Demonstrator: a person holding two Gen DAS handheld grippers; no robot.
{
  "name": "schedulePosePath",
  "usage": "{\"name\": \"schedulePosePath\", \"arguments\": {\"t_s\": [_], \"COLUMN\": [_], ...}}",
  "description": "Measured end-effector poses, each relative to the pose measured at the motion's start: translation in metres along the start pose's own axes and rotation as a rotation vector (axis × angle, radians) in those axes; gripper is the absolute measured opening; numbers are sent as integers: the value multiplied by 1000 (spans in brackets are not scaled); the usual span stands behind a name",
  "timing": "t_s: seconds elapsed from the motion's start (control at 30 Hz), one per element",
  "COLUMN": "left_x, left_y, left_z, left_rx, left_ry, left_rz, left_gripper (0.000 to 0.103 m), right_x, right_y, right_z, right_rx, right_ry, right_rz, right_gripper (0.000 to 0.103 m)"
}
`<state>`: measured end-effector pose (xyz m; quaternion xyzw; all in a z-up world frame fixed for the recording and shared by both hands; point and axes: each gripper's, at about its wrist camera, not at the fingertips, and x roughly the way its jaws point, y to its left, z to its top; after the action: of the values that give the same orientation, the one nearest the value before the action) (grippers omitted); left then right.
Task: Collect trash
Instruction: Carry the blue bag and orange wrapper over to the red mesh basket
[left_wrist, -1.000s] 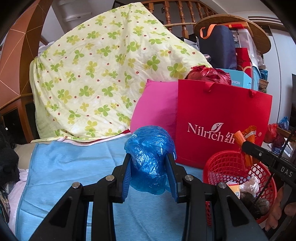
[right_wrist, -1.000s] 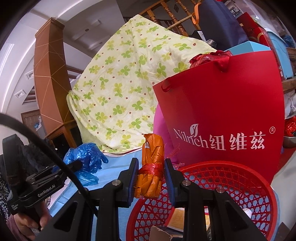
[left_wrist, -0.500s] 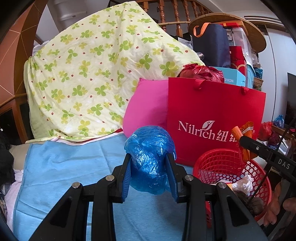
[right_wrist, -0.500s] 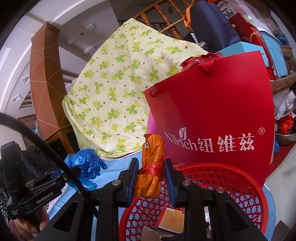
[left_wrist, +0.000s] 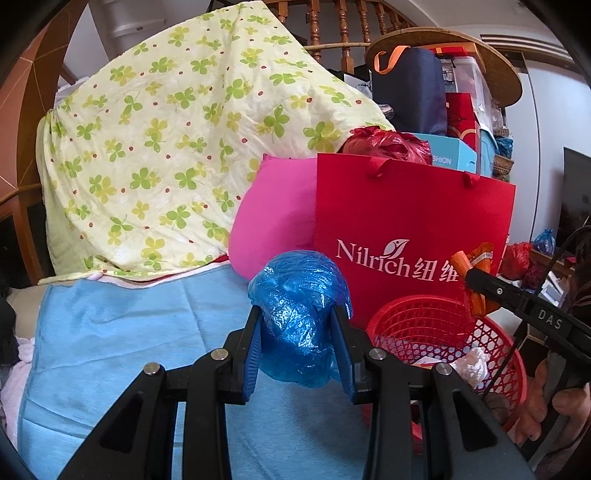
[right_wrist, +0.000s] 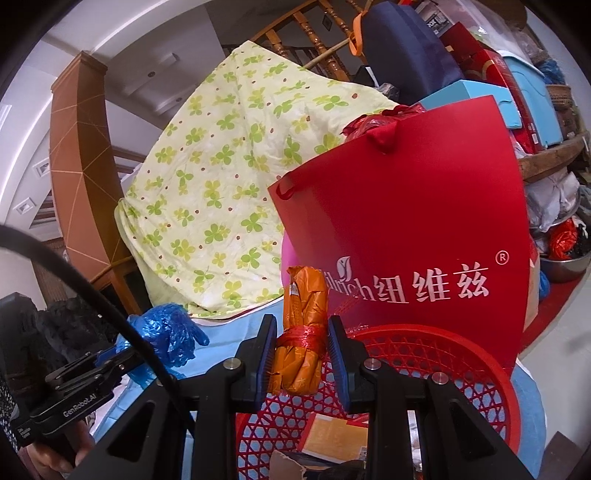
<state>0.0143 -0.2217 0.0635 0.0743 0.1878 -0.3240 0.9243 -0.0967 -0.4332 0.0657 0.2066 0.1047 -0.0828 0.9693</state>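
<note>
Carrying two pieces of trash toward the round red plastic lattice basket (right_wrist: 461, 354), judging by how both loads sit close to its rim. Clamped in the right gripper (right_wrist: 301, 354): a rolled orange plastic wrapper tied round with red string (right_wrist: 304, 332), upright, pads pressing its sides, jaws drawn in narrow around it. Hanging directly above the near part of the basket, over cardboard scraps and paper already lying inside. Pinched in the left gripper (left_wrist: 299, 343): a crumpled blue plastic bag (left_wrist: 299, 314), bulging above and below the pads, jaws only partly apart and squeezing it. Held over the light blue cloth (left_wrist: 129, 332), just left of the basket, not yet above the opening.

Next move, as a judgement: letting the orange roll go first, since already over the basket, needing only a spreading of the jaws; then swinging the blue bag rightward across the rim before release. Risk of the light bag clinging to a pad or drifting outside the rim.

Farther out: a tall red paper shopping bag with white lettering (right_wrist: 406, 221) standing right behind the basket, a pink cushion (left_wrist: 273, 218) beside it, a yellow-green clover-print quilt (left_wrist: 177, 147) heaped behind.
</note>
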Motion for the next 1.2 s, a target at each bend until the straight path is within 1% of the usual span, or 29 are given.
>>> {"name": "schedulePosePath", "arguments": {"t_s": [0.47, 1.2], "left_x": [3, 7], "left_y": [-8, -17], "left_z": [-1, -3], "left_rx": [-9, -8], "left_ry": [22, 45], "left_rz": [-60, -121], "left_gripper": [37, 37], "right_x": [1, 0], "right_y": [-5, -12], "right_z": [0, 1], "right_rx": [26, 42], "right_ry": [8, 8], "right_rz": [-18, -32], "right_gripper": [30, 30]}}
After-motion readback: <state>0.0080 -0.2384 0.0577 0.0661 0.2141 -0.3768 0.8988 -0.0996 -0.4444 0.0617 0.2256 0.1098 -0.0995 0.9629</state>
